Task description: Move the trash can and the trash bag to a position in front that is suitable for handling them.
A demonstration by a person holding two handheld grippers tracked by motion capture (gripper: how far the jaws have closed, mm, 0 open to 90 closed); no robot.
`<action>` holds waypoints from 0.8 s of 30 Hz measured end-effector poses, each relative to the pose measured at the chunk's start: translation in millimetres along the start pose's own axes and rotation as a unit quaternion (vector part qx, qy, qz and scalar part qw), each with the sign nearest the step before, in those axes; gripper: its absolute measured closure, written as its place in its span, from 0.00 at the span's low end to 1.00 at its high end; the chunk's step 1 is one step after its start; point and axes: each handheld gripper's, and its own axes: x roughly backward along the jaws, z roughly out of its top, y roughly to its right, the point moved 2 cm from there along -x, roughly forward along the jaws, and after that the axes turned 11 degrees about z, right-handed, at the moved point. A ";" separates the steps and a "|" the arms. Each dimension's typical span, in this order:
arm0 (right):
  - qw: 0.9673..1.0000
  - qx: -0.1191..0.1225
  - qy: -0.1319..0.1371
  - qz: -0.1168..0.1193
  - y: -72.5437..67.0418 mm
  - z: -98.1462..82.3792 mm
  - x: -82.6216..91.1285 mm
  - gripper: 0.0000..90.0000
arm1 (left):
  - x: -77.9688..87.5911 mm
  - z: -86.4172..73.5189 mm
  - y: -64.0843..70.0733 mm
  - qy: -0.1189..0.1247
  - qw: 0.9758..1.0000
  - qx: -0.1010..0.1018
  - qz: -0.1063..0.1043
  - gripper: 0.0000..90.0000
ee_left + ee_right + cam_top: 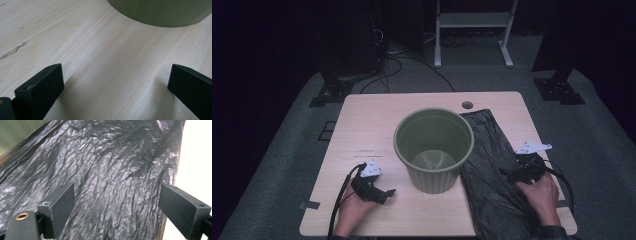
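An empty olive-green bin (433,150) stands upright in the middle of the light wooden table (372,125). A crinkled black plastic bag (492,170) lies flat to its right, reaching the table's front edge. My right gripper (510,173) hovers over the bag's right part, pointing left. In the right gripper view, my right gripper (116,195) stands open above the bag (112,157), with nothing pinched between its fingers. My left gripper (384,192) rests on bare wood to the front left of the bin. In the left gripper view, my left gripper (115,75) is open and empty, and the bin's base (160,12) is ahead.
A round cable hole (467,105) sits near the table's far edge. Cables trail from both grippers over the front edge. Beyond the table are a white frame stand (472,30), dark stand feet and floor cables.
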 end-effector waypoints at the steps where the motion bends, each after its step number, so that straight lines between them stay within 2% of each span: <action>1: 1.000 -0.003 0.001 0.000 2.6 -0.1 -0.9 0.14 | 0.0 0.0 0.0 0.000 1.000 0.000 0.000 0.00; 5: 1.000 -0.017 -0.010 -0.010 14.5 -5.6 -9.7 0.11 | 0.0 0.0 0.0 0.000 1.000 0.000 0.000 0.00; 12: 0.999 -0.032 -0.018 -0.012 26.2 -10.1 -16.0 0.11 | 0.0 0.0 0.1 0.000 1.000 0.000 0.000 0.00; 24: 0.999 -0.045 -0.019 0.000 31.1 -10.4 -26.6 0.09 | 0.0 0.0 0.0 0.000 1.000 0.000 0.000 0.00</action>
